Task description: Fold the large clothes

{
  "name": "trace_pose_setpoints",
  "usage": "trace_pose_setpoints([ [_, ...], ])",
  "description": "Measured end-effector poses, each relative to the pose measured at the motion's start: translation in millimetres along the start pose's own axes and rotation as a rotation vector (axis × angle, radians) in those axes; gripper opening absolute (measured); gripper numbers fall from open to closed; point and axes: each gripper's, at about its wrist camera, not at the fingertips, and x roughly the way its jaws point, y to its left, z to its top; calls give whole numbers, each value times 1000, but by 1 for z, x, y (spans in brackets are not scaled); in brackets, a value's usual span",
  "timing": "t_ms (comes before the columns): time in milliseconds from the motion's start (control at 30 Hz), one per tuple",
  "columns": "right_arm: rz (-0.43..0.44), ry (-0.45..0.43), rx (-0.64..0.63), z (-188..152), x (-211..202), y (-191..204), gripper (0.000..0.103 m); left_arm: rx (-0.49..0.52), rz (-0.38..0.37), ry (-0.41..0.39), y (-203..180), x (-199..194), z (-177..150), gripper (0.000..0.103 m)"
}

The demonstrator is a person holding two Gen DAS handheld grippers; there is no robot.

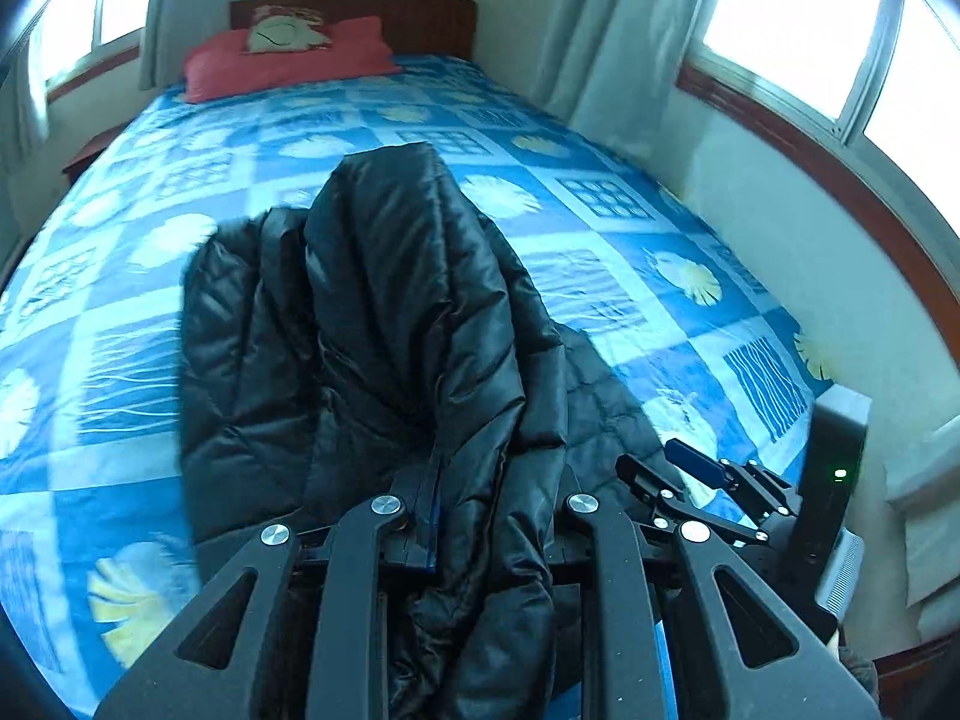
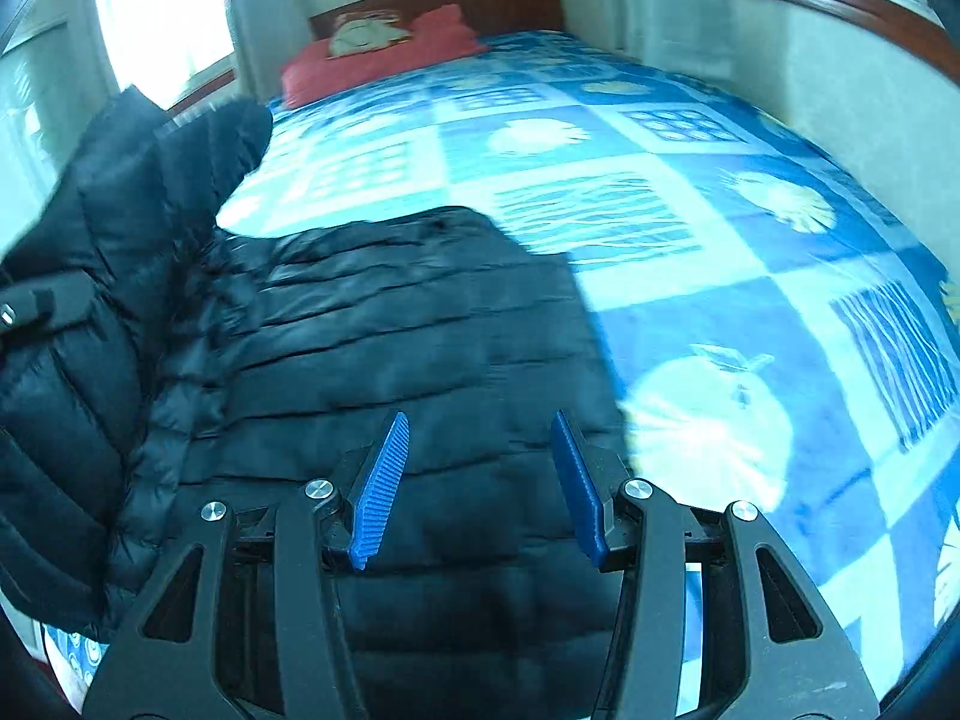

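Bedroom around me, seen from the foot of the bed.

I see a bed under a blue quilt with a patchwork of pale shell, wave and grid squares. At its far end a red pillow lies against a dark wooden headboard, and a pale printed cushion leans on top of the pillow. Bright windows with reddish wooden sills stand on both sides, hung with pale curtains. From my left camera I make out a small dark nightstand just beside the bed on the left. The wall beside the bed on the right is plain and light.
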Motion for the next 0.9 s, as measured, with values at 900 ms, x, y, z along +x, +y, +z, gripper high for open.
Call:
trace_pose_setpoints([
  [900, -24, 44, 42, -10, 12, -48, 49, 21, -70, 55, -65, 72, -27, 34],
])
